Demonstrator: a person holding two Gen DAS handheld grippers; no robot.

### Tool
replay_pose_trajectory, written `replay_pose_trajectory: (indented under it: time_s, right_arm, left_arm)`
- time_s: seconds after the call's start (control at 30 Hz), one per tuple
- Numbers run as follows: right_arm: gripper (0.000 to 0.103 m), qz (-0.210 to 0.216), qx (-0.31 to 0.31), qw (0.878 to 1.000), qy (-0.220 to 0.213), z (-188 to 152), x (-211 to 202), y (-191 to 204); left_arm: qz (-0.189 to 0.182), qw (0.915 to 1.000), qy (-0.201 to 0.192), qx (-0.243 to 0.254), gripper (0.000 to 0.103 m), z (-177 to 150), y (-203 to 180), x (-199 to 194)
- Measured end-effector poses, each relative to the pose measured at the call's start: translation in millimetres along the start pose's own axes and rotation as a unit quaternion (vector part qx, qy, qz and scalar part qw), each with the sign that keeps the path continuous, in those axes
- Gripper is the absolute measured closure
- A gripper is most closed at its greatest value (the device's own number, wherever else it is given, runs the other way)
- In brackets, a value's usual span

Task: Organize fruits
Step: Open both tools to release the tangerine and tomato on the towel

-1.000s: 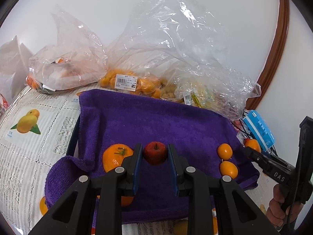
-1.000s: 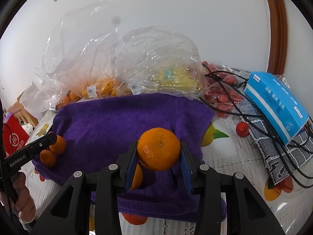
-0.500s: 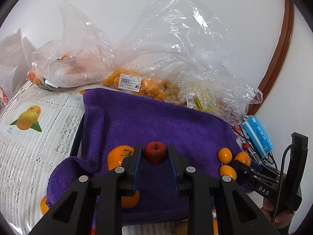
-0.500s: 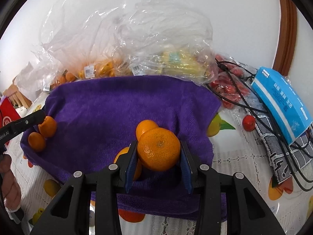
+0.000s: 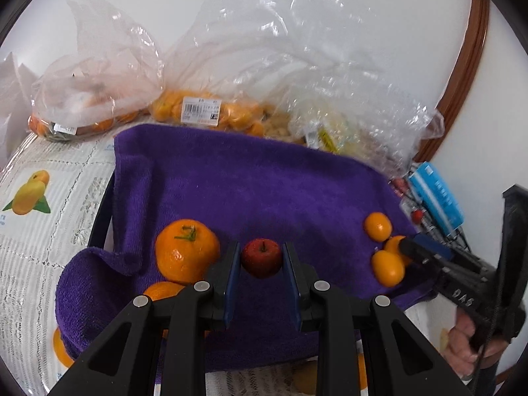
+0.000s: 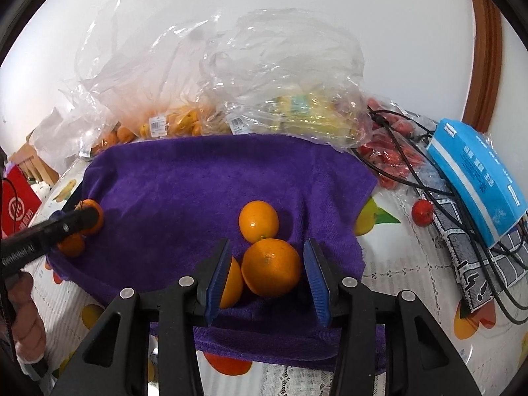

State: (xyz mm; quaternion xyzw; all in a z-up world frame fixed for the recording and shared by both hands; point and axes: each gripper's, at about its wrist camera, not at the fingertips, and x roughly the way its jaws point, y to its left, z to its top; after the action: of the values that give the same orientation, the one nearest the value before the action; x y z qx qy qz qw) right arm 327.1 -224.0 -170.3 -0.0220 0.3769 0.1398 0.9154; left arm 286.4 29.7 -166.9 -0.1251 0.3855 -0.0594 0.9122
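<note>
Crinkled clear plastic bags of fruit (image 5: 211, 112) are crowding the far edge of the table (image 5: 49, 217), and a blue tissue box (image 6: 475, 178) is lying over tangled black cables (image 6: 445, 194) at the right. The left tool (image 5: 262, 260) is clenching a small glossy red apple (image 5: 262, 257) above the purple towel (image 5: 250, 184), beside a large stemmed orange (image 5: 186, 250). The right tool (image 6: 267, 269) is standing released around a round dimpled orange (image 6: 271, 266) resting on the towel, touching a smaller orange (image 6: 259, 221).
</note>
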Motion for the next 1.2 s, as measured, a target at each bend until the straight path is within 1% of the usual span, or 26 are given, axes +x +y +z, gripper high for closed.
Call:
replay_pose_trajectory:
  time_s: [0.07, 0.23, 0.4, 0.47, 0.53, 0.6, 0.67, 0.73, 0.8, 0.93, 0.97, 1.07, 1.2]
  right_arm:
    - [0.058, 0.0, 0.006, 1.0, -0.001, 0.4, 0.2, -2.1]
    - [0.058, 0.004, 0.016, 1.0, -0.004, 1.3, -0.5, -5.0]
    - [0.058, 0.004, 0.014, 1.0, -0.008, 1.3, -2.8, -3.6]
    - [0.057, 0.003, 0.013, 1.0, -0.01, 1.4, -4.0, -3.1]
    - [0.056, 0.003, 0.014, 1.0, -0.012, 1.6, -5.9, -3.0]
    - [0.052, 0.002, 0.014, 1.0, -0.017, 2.0, -8.8, -2.3]
    - [0.05, 0.0, 0.016, 1.0, -0.022, 2.5, -12.2, -1.8]
    - [0.049, -0.002, 0.017, 1.0, -0.026, 3.5, -16.4, -0.3]
    - [0.049, -0.006, 0.015, 0.999, -0.039, 4.3, -24.8, 3.5]
    - [0.049, -0.015, 0.007, 0.998, -0.067, 1.8, -43.7, 13.4]
    - [0.049, -0.009, 0.008, 0.997, -0.071, -1.1, -49.0, 15.7]
    - [0.049, 0.003, 0.021, 0.998, -0.067, -9.0, -57.7, 19.9]
    - [0.049, 0.01, 0.042, 0.998, -0.039, -21.9, -67.7, 24.3]
  left_arm:
    - [0.011, 0.9999, 0.0, 0.007, 0.079, -0.3, -2.5, 0.7]
    - [0.017, 0.9997, 0.001, 0.017, 0.079, -2.4, -5.3, 2.0]
    - [0.023, 0.9996, 0.001, 0.016, 0.079, -1.8, -3.3, 2.3]
    - [0.021, 0.9997, 0.004, 0.013, 0.077, -1.2, -2.1, 1.6]
    - [0.016, 0.9998, 0.004, 0.01, 0.065, -0.7, -1.5, -0.1]
    - [0.009, 0.9999, -0.001, 0.007, 0.061, 0.0, -1.0, -3.6]
    - [0.009, 0.9999, -0.009, 0.006, 0.061, 0.3, -1.5, -8.9]
    - [0.008, 0.9998, -0.015, 0.005, 0.06, 1.0, -2.0, -13.6]
    - [0.005, 0.9997, -0.023, 0.005, 0.06, 2.4, -2.7, -19.4]
    - [0.012, 0.999, -0.043, 0.009, 0.06, 5.2, -5.8, -34.3]
    - [0.016, 0.9988, -0.045, 0.01, 0.06, 6.4, -6.3, -36.7]
    - [0.018, 0.9985, -0.049, 0.016, 0.06, 7.4, -8.2, -45.4]
    - [0.019, 0.9984, -0.05, 0.017, 0.06, 1.5, -5.1, -57.0]
